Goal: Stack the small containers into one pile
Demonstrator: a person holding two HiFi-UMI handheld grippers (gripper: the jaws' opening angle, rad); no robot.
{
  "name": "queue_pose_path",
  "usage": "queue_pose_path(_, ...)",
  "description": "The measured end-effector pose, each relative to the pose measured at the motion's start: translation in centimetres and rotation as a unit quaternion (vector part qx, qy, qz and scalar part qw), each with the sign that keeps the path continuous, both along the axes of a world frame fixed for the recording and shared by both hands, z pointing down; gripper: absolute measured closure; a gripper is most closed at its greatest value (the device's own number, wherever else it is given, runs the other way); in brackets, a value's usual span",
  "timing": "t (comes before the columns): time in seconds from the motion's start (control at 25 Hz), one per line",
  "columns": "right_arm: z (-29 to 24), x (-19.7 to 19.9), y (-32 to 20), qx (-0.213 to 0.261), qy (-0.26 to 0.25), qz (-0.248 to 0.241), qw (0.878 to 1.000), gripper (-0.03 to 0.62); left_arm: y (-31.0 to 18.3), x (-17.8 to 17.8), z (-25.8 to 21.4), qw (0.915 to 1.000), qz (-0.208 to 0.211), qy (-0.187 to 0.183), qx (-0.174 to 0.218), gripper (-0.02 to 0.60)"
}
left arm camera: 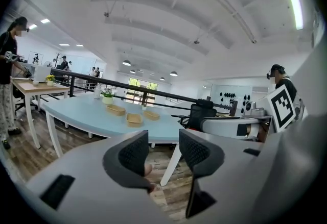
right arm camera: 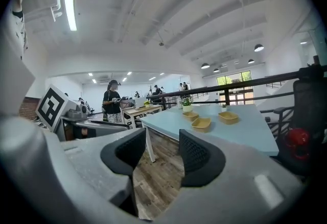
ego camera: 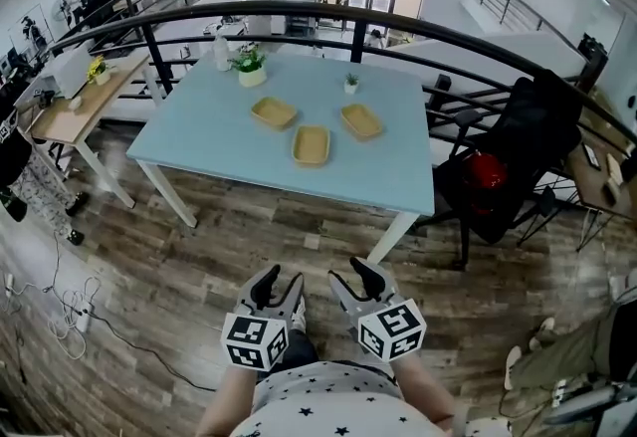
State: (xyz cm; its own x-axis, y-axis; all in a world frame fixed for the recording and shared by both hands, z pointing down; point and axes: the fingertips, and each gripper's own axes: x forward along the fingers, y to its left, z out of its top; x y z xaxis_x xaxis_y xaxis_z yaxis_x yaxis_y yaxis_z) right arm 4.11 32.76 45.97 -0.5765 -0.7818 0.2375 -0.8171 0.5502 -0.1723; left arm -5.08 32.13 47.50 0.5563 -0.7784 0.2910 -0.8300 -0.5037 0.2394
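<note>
Three shallow tan containers lie apart on the light blue table (ego camera: 209, 146): one at the left (ego camera: 274, 111), one nearer me in the middle (ego camera: 311, 144), one at the right (ego camera: 361, 120). Both grippers are held low by my body over the wooden floor, well short of the table. My left gripper (ego camera: 280, 284) is open with nothing between its jaws. My right gripper (ego camera: 356, 284) beside it is open and empty too. The left gripper (left arm camera: 163, 154) looks past its jaws at the containers (left arm camera: 134, 119). The right gripper (right arm camera: 162, 154) sees them (right arm camera: 201, 124) too.
A potted plant (ego camera: 250, 64) and a tiny pot (ego camera: 350, 83) stand at the table's far edge. A black railing (ego camera: 358, 22) curves behind. A black chair with a red thing (ego camera: 503, 171) is at the right, a wooden desk (ego camera: 80, 102) at the left, cables (ego camera: 70, 311) on the floor.
</note>
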Motion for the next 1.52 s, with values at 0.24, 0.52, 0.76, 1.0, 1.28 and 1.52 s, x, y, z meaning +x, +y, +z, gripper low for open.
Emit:
queue_pose_path(0.24,-0.5,-0.3,-5.9,-0.005,0.005,-0.007,1.0,0.392,-5.8,-0.6,-0.4,1.0,-0.006,-0.002,-0.007,0.402)
queue_pose_path(0.52,-1.5,-0.8,-13.2,-0.009,0.001,-0.005,1.0,0.376,-12.9,-1.1,-1.3,1.0,-0.002,-0.005,-0.006,0.402)
queue_pose_path(0.76,-2.5,-1.5,-19.9,-0.008,0.001,-0.002,1.0,0.37,-19.6,-1.9,-1.9,1.0,0.001,0.001,-0.009,0.402)
queue_pose_path(1.0,-2.9,-2.2,-25.3,-0.006,0.001,0.004,1.0,0.37,-25.2,-2.2,-2.2,0.9999,0.011,0.003,-0.007,0.402)
queue_pose_path(1.28,-2.1,-2.6,-30.1,-0.012,0.0,0.02,1.0,0.37,-30.4,-2.4,-1.5,0.9996,0.026,0.001,-0.008,0.402)
queue_pose_path(1.52,-1.2,-2.4,-34.3,-0.017,0.0,0.036,0.999,0.37,-34.7,-2.6,-0.6,0.9993,0.035,-0.006,-0.011,0.402)
